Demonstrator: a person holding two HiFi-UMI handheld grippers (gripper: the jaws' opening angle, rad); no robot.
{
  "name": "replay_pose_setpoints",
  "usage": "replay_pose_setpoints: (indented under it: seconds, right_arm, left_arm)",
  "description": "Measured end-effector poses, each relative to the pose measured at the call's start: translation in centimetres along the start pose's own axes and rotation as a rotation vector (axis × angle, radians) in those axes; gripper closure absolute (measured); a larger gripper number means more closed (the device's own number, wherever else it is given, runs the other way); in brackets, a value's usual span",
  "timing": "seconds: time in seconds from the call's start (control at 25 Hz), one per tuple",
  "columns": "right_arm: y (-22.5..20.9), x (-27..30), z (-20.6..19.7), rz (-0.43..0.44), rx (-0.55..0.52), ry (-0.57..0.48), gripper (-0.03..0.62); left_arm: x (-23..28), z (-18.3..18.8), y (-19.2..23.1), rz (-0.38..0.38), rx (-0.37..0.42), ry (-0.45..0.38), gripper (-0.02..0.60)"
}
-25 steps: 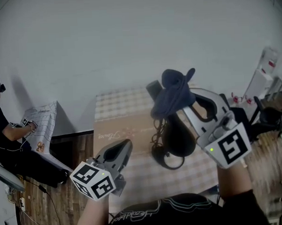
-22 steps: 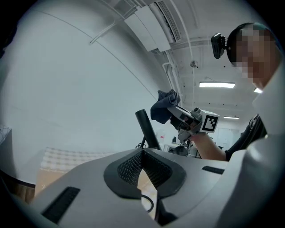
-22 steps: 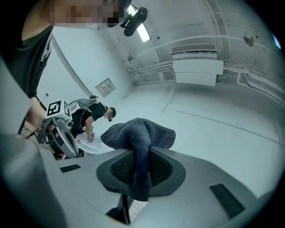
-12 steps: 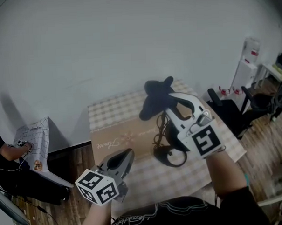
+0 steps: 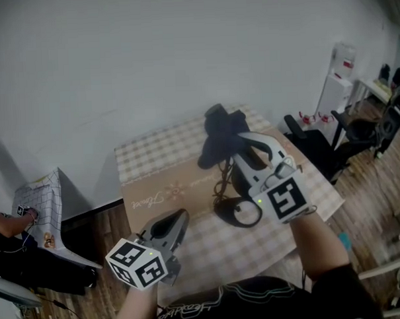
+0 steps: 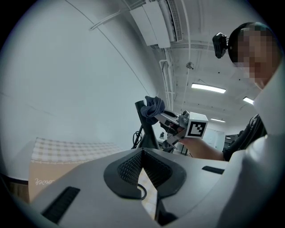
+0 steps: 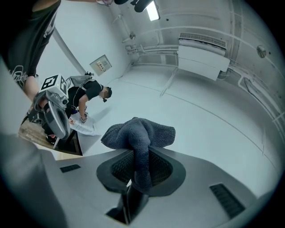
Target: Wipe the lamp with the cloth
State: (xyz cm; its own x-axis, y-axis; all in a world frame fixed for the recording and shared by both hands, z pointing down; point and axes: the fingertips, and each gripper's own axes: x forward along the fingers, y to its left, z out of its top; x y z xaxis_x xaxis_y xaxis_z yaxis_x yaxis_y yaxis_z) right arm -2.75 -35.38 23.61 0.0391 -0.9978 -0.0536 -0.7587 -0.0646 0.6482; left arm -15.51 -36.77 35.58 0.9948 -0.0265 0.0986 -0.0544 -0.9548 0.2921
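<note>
View of the wiping step, seen from my remote station. The right gripper (image 5: 238, 147) has its 2 jaws clamped on a dark knitted cloth (image 7: 138, 133); a bunched wad stands proud of the tips and a tail hangs down between them. The black lamp (image 6: 145, 133) stands upright on the checked table (image 5: 147, 154), its ring-shaped base (image 5: 239, 213) near the table's front edge. From the left gripper view the wad lies against the lamp's upper end – contact looks likely, though I cannot confirm it. The left gripper (image 5: 177, 221) hangs low and well apart from the lamp, its jaws pressed together on nothing.

I judge the wipe to be at its start, at the top of the lamp. To do it well, I would press with the wad, not the hard jaw tips, and draw it down the stem in light strokes. The lamp looks slender and top-heavy – side pressure could tip it, so steadying the base with the idle left gripper would help. A loose cable beside the base could snag.
</note>
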Motion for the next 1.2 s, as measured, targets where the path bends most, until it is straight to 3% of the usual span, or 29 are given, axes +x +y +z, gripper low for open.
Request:
replay_pose_setpoints:
  seconds: [0.76,1.2]
  right_arm:
    - [3.6,-2.7,-4.6,-0.004,0.018,0.132,0.533]
    - [6.9,-4.3,-7.6,0.041,0.065,0.204,0.533]
  left_arm:
    - [-0.3,-2.9,-1.3,-0.039,-0.022,0.041,0.581]
    - [-0.2,-4.1,-1.8,-0.039,-0.03,0.061,0.581]
